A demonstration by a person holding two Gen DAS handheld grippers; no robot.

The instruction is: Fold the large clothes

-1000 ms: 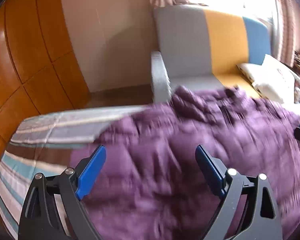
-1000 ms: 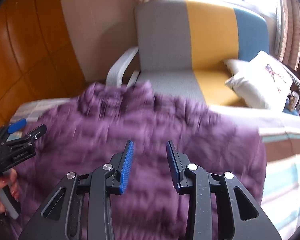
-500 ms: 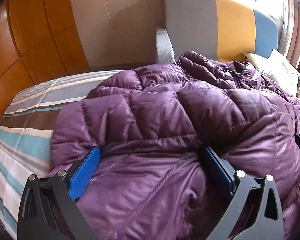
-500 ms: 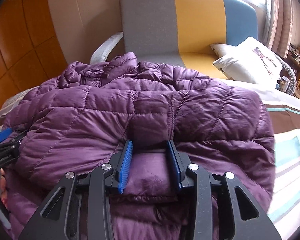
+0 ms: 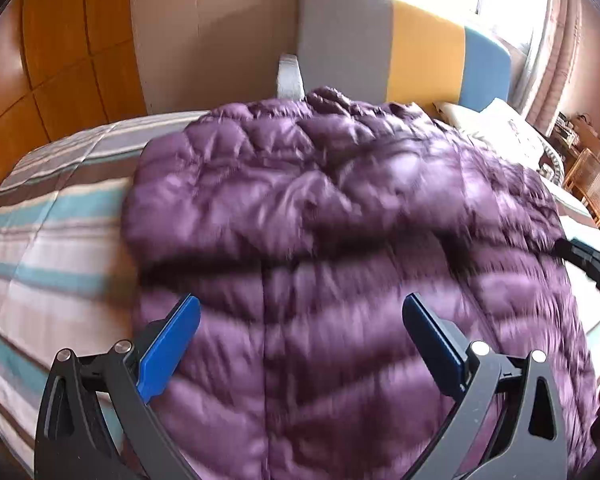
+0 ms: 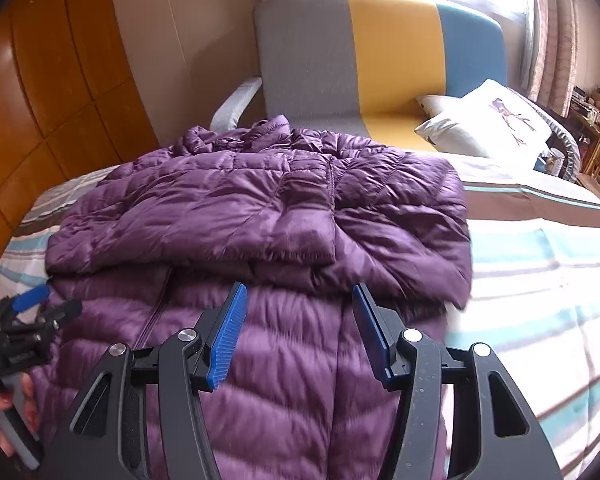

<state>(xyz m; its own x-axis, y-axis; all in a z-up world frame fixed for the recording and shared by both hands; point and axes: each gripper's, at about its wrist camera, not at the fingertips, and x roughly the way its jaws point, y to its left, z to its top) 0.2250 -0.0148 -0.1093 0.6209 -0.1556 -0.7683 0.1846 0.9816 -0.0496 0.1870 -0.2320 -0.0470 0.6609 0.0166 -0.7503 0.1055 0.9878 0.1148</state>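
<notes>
A purple quilted down jacket lies on the striped bed, its far part folded over onto the near part. In the left wrist view the jacket is blurred. My left gripper hovers over the near half, wide open with nothing pinched. My right gripper is above the near half just short of the fold edge; its jaws are opening and the pads are clear of the fabric. The left gripper also shows at the lower left of the right wrist view, held by a hand.
The bed's striped cover spreads to the right and to the left. Behind the bed stands a grey, yellow and blue sofa with white pillows. Wooden wardrobe panels line the left wall.
Both grippers pulled back toward me from the folded layer. The right gripper let go of the fold it pinched and widened. The left gripper drew clear of the fabric.
</notes>
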